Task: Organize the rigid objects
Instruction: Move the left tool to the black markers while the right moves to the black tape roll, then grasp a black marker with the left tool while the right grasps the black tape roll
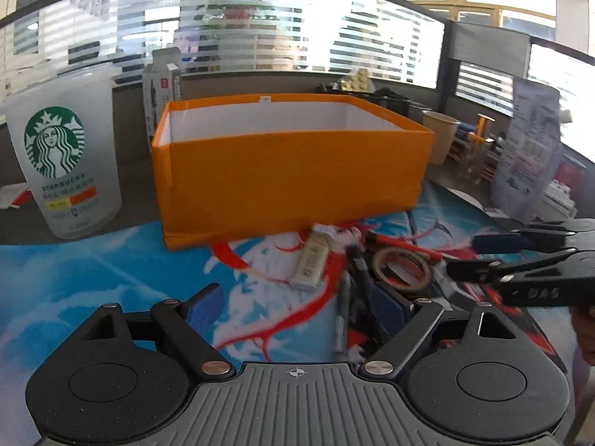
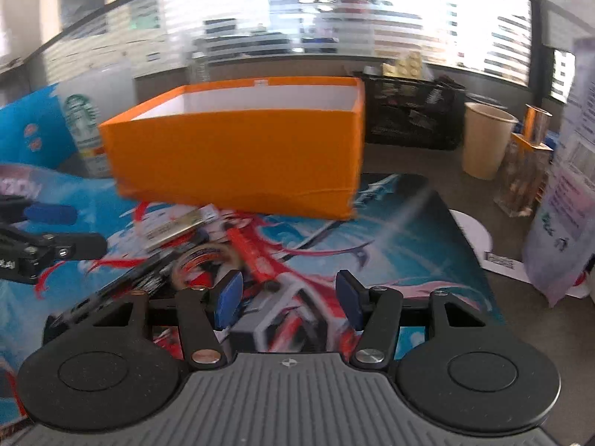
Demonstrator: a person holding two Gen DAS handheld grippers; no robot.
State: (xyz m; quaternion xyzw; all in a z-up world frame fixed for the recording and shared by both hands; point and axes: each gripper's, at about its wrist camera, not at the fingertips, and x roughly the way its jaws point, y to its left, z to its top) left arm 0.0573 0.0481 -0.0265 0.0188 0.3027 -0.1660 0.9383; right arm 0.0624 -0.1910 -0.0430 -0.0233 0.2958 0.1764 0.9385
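Right wrist view: right hand-held gripper [image 2: 288, 297] spread, empty, low over the mat [image 2: 390, 230], with the red pen [image 2: 256, 256] just ahead, long axis running away and to the left toward the box [image 2: 238, 163]. Left hand-held gripper [image 1: 301, 308] also spread and empty; tape roll [image 1: 401, 267], white tube [image 1: 312, 260] and a dark marker [image 1: 359, 264] lie ahead and to its right. Right one looks nearer the pile; box sits just behind it, open.

A glass partition [image 1: 260, 37] with frosted white stripes spans from nine to three o'clock behind the grey desk [image 2: 427, 163], daylight glaring brightest near two o'clock.
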